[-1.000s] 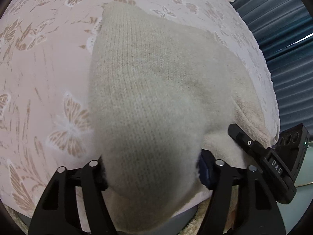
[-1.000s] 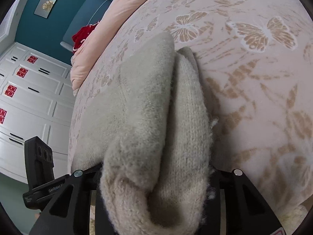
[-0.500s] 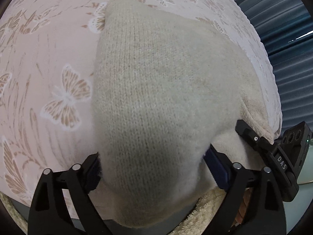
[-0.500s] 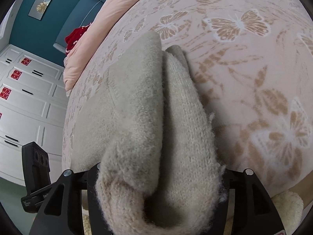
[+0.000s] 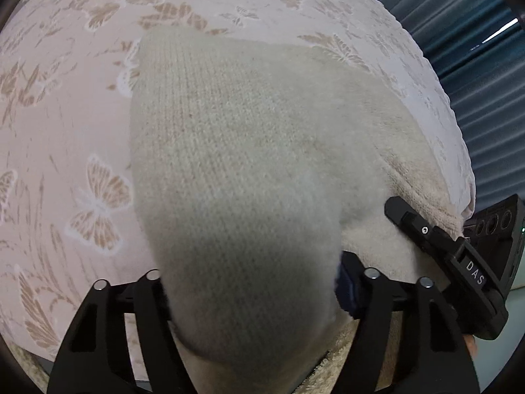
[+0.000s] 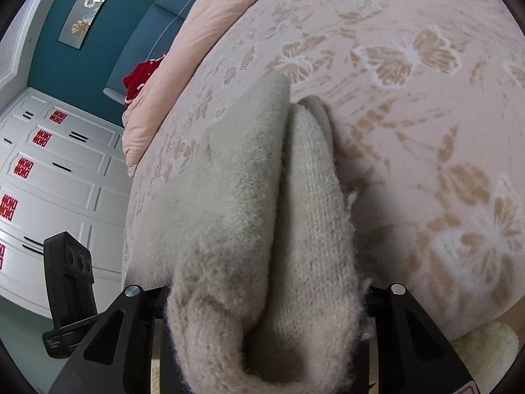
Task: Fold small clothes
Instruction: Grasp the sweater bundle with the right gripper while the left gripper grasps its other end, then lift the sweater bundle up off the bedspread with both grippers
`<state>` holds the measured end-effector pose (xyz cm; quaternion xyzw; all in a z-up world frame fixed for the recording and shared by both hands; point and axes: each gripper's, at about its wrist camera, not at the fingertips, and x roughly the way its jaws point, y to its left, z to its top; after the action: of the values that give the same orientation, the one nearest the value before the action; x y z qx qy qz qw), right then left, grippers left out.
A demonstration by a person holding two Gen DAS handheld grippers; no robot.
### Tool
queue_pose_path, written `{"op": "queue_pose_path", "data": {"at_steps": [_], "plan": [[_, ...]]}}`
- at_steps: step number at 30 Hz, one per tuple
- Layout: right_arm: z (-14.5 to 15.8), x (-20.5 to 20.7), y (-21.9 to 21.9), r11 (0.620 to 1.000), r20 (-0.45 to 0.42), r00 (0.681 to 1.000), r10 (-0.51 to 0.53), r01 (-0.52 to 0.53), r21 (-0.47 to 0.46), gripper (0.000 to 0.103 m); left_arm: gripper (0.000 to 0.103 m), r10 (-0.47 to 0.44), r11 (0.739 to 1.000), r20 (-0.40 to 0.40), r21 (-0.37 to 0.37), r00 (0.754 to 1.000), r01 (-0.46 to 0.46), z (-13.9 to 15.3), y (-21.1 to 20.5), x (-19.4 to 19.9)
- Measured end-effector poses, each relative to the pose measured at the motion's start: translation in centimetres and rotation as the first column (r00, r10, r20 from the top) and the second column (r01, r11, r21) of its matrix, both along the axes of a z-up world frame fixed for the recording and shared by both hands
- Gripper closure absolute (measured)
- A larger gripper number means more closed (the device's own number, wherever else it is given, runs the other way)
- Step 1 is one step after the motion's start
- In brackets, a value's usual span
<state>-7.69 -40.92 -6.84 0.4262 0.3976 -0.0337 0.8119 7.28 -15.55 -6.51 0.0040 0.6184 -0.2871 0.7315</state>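
Observation:
A cream knitted garment [image 5: 249,170] lies on the pink butterfly-print bedspread [image 5: 65,124] near the bed's front edge. My left gripper [image 5: 252,289] is shut on its near edge, the knit bunched between the fingers and hiding the fingertips. In the right wrist view the same garment [image 6: 256,216] shows as two folded layers side by side. My right gripper [image 6: 265,312] is shut on its doubled near edge. The right gripper's body [image 5: 459,262] shows in the left wrist view, at the garment's right corner.
A pink duvet [image 6: 210,23] and a red item [image 6: 141,75] lie at the far end of the bed. White cabinets [image 6: 49,177] stand on the left. Blue curtains [image 5: 475,49] hang beyond the bed's right edge. A cream rug [image 6: 485,351] lies below the bed.
Both grippers keep their hold on the garment. The views shifted slightly, first drawing back and then forward over the bed; the garment's fold looks much the same.

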Motion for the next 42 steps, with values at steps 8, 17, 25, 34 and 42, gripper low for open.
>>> {"op": "queue_pose_path", "data": {"at_steps": [8,17,25,34,42], "plan": [[10.0,-2.8,1.8,0.991,0.152,0.988,-0.006,0.026,-0.131,0.067,0.048,-0.039,0.987,0.113,-0.152,0.993,0.056,9.1,0.9,-2.0],[21.5,-7.1,5.0,0.956,0.365,0.931,0.014,0.094,-0.279,0.067,0.048,-0.037,0.949,0.336,-0.283,0.941,0.138,20.5,4.2,-6.4],[29.0,-9.3,9.6,0.914,0.511,0.854,0.097,0.127,-0.385,0.067,0.048,0.032,0.922,0.507,-0.348,0.861,0.171,28.3,9.4,-9.4],[35.0,-9.3,15.1,0.866,0.624,0.748,0.224,0.141,-0.480,0.067,0.048,0.119,0.901,0.667,-0.384,0.735,0.203,34.5,15.3,-10.7],[40.1,-8.4,19.4,0.842,0.712,0.616,0.337,0.142,-0.520,0.067,0.048,0.217,0.878,0.786,-0.416,0.579,0.235,39.8,21.2,-11.1]]}}
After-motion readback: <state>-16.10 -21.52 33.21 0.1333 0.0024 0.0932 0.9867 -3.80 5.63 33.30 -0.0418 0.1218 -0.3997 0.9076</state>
